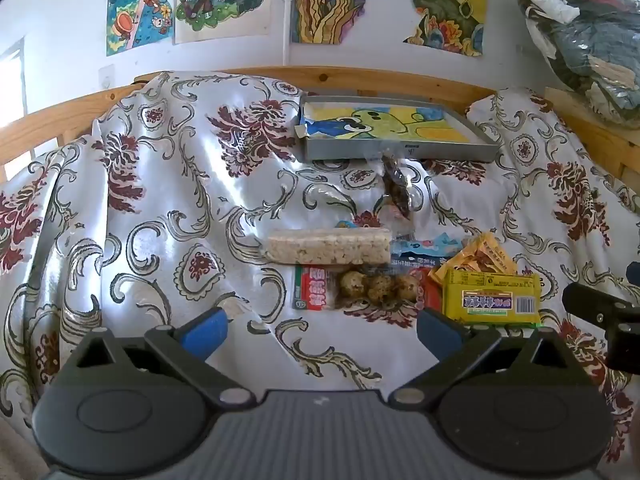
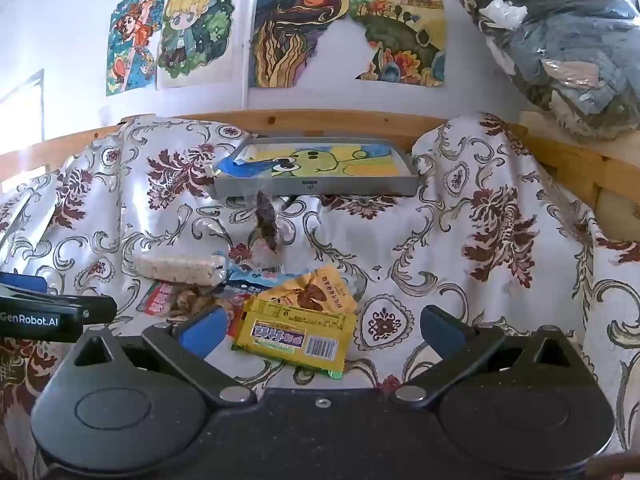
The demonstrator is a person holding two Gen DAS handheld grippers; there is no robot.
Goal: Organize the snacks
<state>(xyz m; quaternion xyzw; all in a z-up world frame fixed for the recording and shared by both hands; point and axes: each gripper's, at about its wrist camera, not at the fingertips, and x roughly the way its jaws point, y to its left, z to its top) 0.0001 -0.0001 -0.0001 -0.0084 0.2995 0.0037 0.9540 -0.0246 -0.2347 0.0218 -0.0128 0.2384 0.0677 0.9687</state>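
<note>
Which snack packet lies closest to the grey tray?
The clear packet of dark brown snacks. It lies just in front of the grey tray, while the rice bar, eggs and yellow packets lie together farther from it.

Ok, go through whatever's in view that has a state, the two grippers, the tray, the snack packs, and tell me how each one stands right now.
left gripper: open, nothing between its fingers
right gripper: open, holding nothing
tray: open-topped, no snacks in it
yellow packet: sealed, lying flat on the cloth
rice cracker bar: wrapped, lying flat
quail egg pack: sealed, lying flat
dark snack pouch: lying just before the tray
</note>
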